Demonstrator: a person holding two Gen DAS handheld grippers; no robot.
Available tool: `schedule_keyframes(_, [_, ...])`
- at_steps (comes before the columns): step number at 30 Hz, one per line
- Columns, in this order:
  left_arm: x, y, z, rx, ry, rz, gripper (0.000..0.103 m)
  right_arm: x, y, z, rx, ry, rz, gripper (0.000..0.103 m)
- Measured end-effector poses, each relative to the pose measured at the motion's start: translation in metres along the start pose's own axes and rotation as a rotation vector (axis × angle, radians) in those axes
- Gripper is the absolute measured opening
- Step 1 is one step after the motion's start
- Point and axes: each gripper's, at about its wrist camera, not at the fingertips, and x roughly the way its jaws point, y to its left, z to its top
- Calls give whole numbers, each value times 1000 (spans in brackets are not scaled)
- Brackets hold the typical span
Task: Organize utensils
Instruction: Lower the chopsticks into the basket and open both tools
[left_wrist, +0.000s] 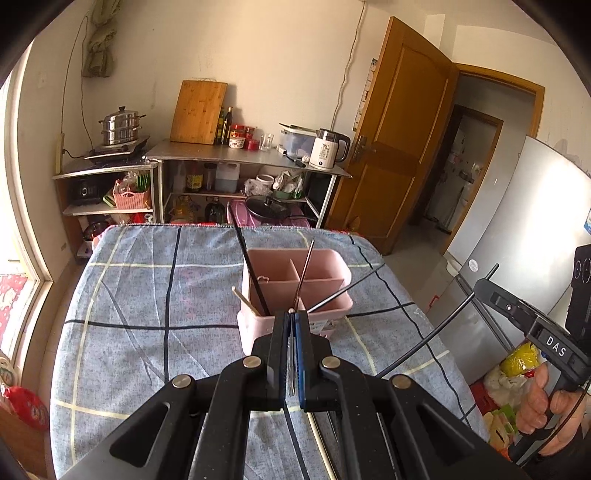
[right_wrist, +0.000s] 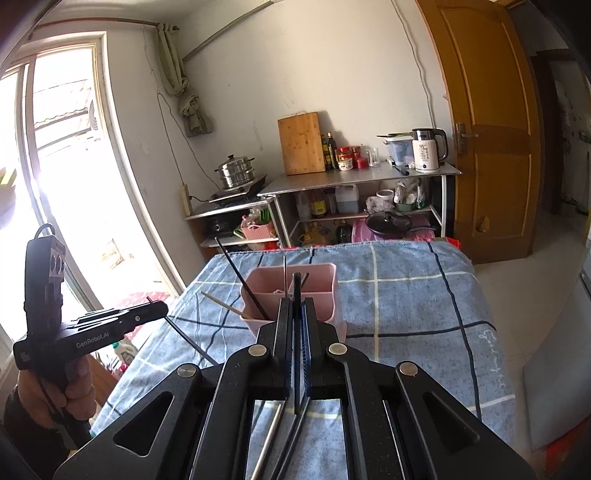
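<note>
The left claw is clamped on a thin metal chopstick, whose long axis runs up and away from the pads, its far end over the pink utensil holder. The right claw is closed on a black chopstick standing nearly upright. The holder stands on the checked blue cloth of the table, toward its far edge. In its near left compartment a black chopstick and a wooden one lean leftward.
</note>
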Motion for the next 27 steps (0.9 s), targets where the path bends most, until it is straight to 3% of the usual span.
schedule_keyframes(15, [6, 4, 80, -14, -85, 6, 3, 25, 15, 63, 32, -112, 56, 4])
schedule_keyframes(27, [63, 21, 84, -58, -22, 4, 3, 72, 8, 74, 79, -106, 38, 4])
